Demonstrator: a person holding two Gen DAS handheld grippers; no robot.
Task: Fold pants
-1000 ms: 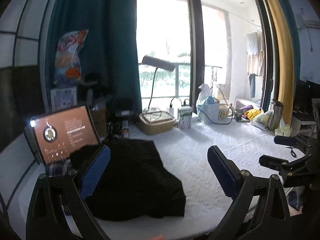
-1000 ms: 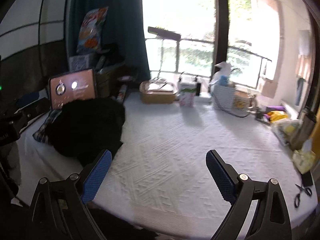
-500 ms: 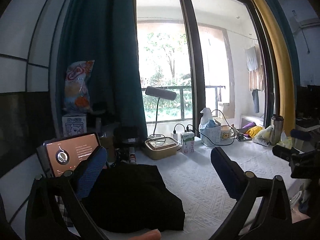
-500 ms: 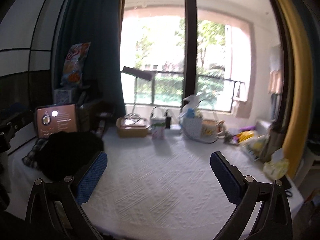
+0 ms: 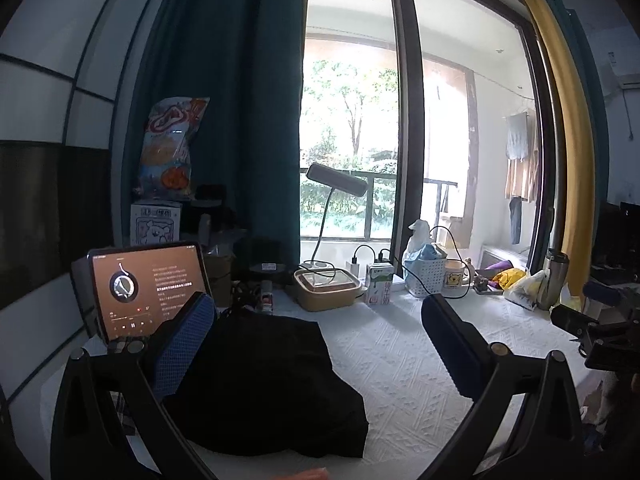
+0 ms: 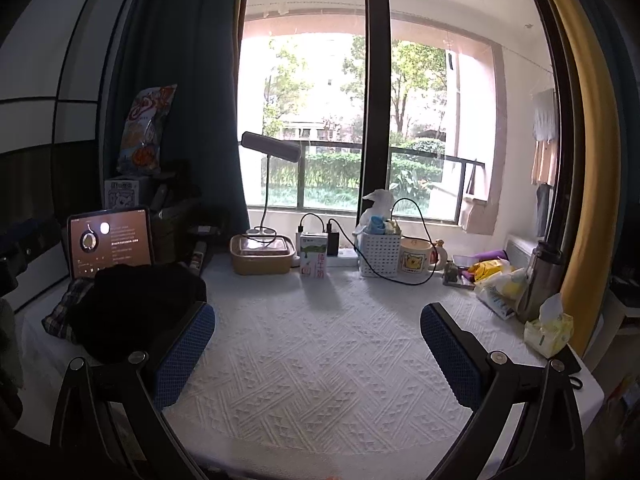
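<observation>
The black pants [image 5: 264, 384] lie in a compact, folded-looking bundle at the left end of the white textured tablecloth [image 6: 320, 360], close to its near edge, with a tablet [image 5: 146, 292] propped just behind them and a plaid cloth [image 6: 66, 310] peeking out at their far left. Neither tool holds anything. The left gripper [image 5: 316, 348] hangs above the bundle with its jaws spread wide and empty; the right gripper [image 6: 318, 356] is released too, its jaws having just finished opening over bare cloth, nothing between them.

To my eye the fold is done or nearly so — though the bundle is so dark that its layers and edges cannot be made out, so a loose leg or flap may be hiding in there.

Risks from here:
- The bundle sits near the table's front edge; a careless brush from the left gripper's lower finger could drag it off or spring the top layer open.
- A regrasp on black fabric with no visible edge could pinch only one layer and undo the fold.
- The tablet stands right behind the pants — a push backwards could tip it
</observation>
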